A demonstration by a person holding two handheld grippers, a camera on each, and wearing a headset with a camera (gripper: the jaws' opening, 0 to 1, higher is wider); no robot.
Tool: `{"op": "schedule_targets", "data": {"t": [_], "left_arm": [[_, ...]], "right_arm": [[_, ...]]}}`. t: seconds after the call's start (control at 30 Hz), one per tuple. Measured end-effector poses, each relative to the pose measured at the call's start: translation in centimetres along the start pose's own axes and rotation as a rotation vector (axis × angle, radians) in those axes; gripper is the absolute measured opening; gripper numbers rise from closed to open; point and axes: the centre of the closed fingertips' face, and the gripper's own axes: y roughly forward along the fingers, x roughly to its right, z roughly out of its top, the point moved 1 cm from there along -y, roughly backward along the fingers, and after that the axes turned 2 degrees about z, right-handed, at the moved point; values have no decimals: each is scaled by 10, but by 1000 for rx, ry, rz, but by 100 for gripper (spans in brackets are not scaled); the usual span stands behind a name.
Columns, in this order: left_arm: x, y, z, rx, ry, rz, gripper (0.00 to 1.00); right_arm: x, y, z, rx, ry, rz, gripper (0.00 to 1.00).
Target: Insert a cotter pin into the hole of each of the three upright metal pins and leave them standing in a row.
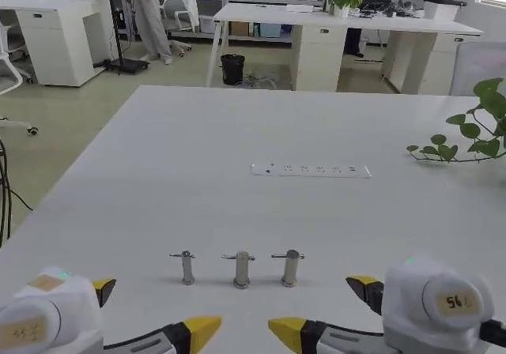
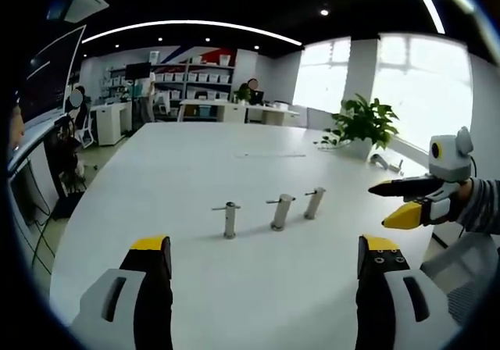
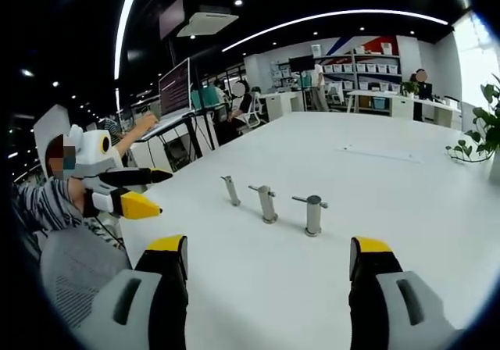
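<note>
Jaws of the left gripper (image 1: 154, 310) and right gripper (image 1: 326, 308) stand spread, empty. Beyond, three upright metal pins (image 1: 242, 269) stand in a row on the white table (image 1: 158, 172), one cotter pin (image 1: 229, 257) through each; farther lies one power strip (image 1: 311, 170).

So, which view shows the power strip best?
The head view: the power strip is seen from above, sockets visible. In the left gripper view the power strip is a thin pale line; in the right gripper view the power strip likewise.
</note>
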Motion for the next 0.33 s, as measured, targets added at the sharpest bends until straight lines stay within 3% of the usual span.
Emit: {"op": "schedule_targets", "data": {"t": [0.33], "left_arm": [[-4, -3, -5, -9, -30, 9, 98]], "right_arm": [[-4, 3, -5, -18, 18, 12, 81]]}}
